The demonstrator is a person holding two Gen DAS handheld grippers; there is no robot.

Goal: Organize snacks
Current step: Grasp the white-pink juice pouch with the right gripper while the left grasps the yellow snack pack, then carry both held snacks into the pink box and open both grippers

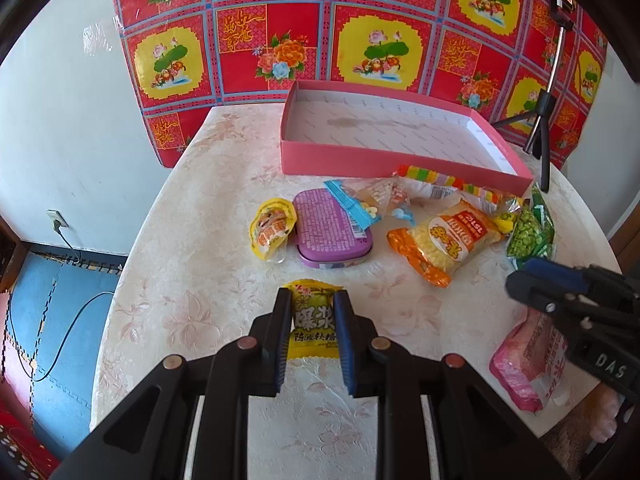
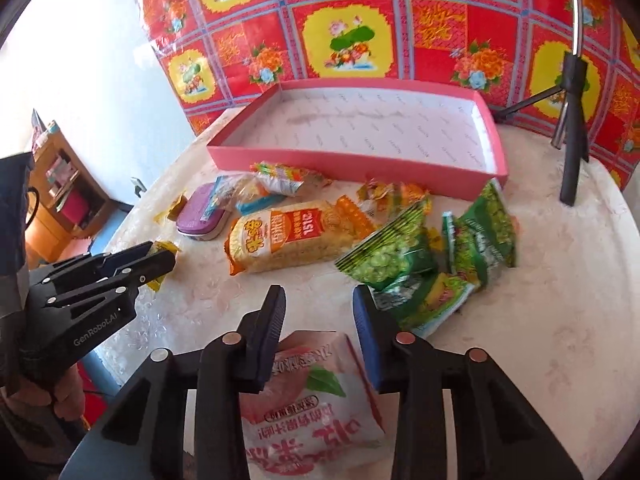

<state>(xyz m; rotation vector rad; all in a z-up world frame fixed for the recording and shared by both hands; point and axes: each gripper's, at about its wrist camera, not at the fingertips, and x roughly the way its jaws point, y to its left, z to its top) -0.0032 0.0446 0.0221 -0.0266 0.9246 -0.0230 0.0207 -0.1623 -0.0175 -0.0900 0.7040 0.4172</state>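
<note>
Left wrist view: left gripper (image 1: 313, 312) jaws clamp the yellow candy packet (image 1: 313, 318); right gripper (image 2: 320, 312) jaws narrow around the pink pouch (image 2: 308, 400), contact unclear. Lift both level, clear the pink box (image 1: 360, 158) wall.

pink peach packet (image 2: 308, 408) cut off by bottom edge, green snack packets (image 2: 432, 264) motion-blurred, tripod (image 2: 572, 128) top cropped
</note>
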